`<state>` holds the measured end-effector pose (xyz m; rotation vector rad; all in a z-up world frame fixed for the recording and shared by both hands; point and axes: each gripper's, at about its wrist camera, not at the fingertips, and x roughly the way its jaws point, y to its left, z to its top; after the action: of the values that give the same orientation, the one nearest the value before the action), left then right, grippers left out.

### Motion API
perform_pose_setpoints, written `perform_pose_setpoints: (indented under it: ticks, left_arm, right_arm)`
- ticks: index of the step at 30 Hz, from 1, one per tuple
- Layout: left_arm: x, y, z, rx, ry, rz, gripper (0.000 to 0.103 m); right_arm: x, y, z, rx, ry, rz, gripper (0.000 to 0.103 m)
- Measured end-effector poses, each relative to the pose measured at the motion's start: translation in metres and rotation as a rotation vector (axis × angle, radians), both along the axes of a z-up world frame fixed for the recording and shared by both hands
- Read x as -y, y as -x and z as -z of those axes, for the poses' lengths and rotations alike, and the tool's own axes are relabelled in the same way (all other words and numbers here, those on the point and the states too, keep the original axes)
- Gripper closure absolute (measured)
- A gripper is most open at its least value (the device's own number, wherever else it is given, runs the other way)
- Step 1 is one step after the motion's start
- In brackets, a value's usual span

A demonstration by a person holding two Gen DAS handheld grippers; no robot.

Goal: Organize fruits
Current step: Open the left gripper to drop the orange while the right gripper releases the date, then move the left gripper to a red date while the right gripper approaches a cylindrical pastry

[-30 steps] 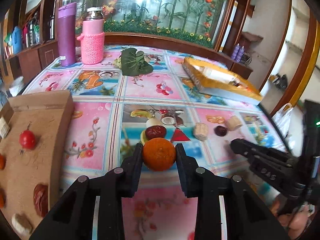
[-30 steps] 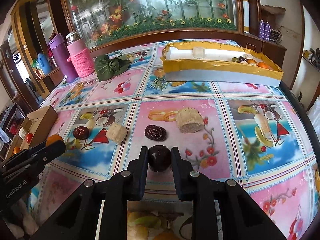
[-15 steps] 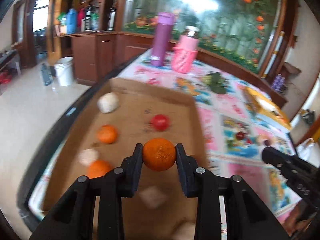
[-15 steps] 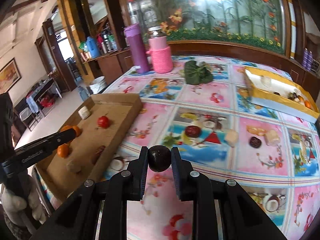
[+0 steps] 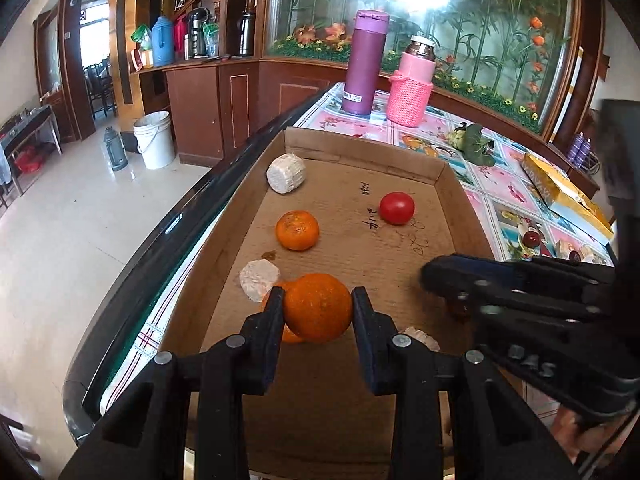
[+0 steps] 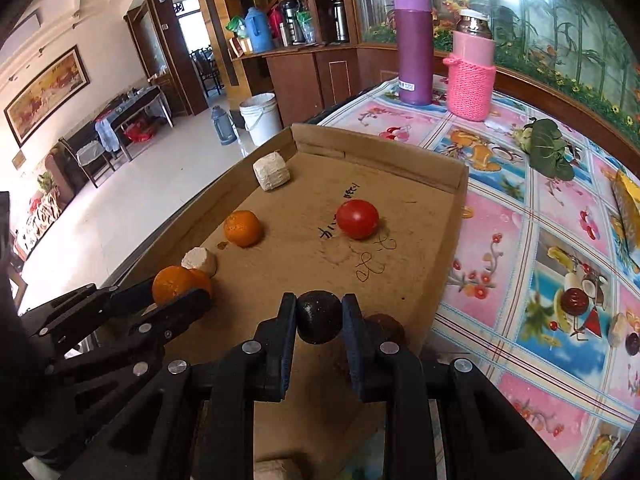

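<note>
the left gripper (image 5: pixel 318 308) pinches an orange (image 5: pixel 318 307) between both fingers, held over the near part of the cardboard tray (image 5: pixel 438 178). the right gripper (image 6: pixel 319 316) is clamped on a dark round fruit (image 6: pixel 319 316) in the same way, also over the tray's near end — from the left wrist view it shows as a black shape at the right (image 5: pixel 516 292), its tips too blurred there to read.

just behind the held orange, a second orange (image 6: pixel 200 278) lies on the tray floor, touching a pale chunk (image 5: pixel 259 280). a brownish fruit (image 6: pixel 386 326) sits just beside the right gripper's finger, partly hidden. farther in lie another orange (image 5: pixel 297 230) near the left wall, a red tomato (image 5: pixel 396 208) toward the right wall beside some handwriting, and a white block (image 5: pixel 286 173) in the far left corner.

past the tray, on the patterned tablecloth (image 6: pixel 504 220), stand a purple flask (image 5: pixel 366 62) and a bottle in a pink knitted sleeve (image 5: pixel 412 82), side by side. to the right lie a leafy green bundle (image 6: pixel 546 148), a dark red fruit (image 6: pixel 575 302) and a yellow box (image 5: pixel 560 188) — well apart from the tray.
</note>
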<state>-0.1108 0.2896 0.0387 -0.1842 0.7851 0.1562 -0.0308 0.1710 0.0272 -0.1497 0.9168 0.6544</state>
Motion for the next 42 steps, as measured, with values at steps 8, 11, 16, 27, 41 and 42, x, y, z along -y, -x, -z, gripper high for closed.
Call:
perform_pose_setpoints:
  ticks: [8, 11, 16, 27, 41, 42]
  left_arm:
    - [-0.011, 0.007, -0.007, 0.029, 0.065, -0.013, 0.063]
    - [-0.009, 0.011, -0.015, 0.048, 0.063, -0.012, 0.055]
    - [-0.004, 0.015, -0.025, 0.071, 0.063, -0.010, 0.050]
    - [0.037, 0.023, -0.046, 0.097, 0.004, 0.054, 0.037]
    - [0.144, 0.001, -0.060, 0.077, -0.038, 0.304, 0.029]
    - [0.153, -0.003, -0.061, 0.078, -0.042, 0.323, 0.029]
  right_arm:
    - [-0.008, -0.013, 0.013, -0.050, -0.012, 0.012, 0.077]
    - [-0.007, -0.014, 0.010, -0.052, -0.036, 0.018, 0.064]
    - [0.005, -0.011, -0.004, -0.028, -0.075, 0.042, 0.058]
    - [0.089, 0.002, -0.024, 0.010, -0.100, 0.157, 0.052]
    - [0.293, 0.009, -0.012, -0.001, -0.062, 0.533, 0.048]
    - [0.304, 0.009, -0.012, -0.001, -0.067, 0.558, 0.048]
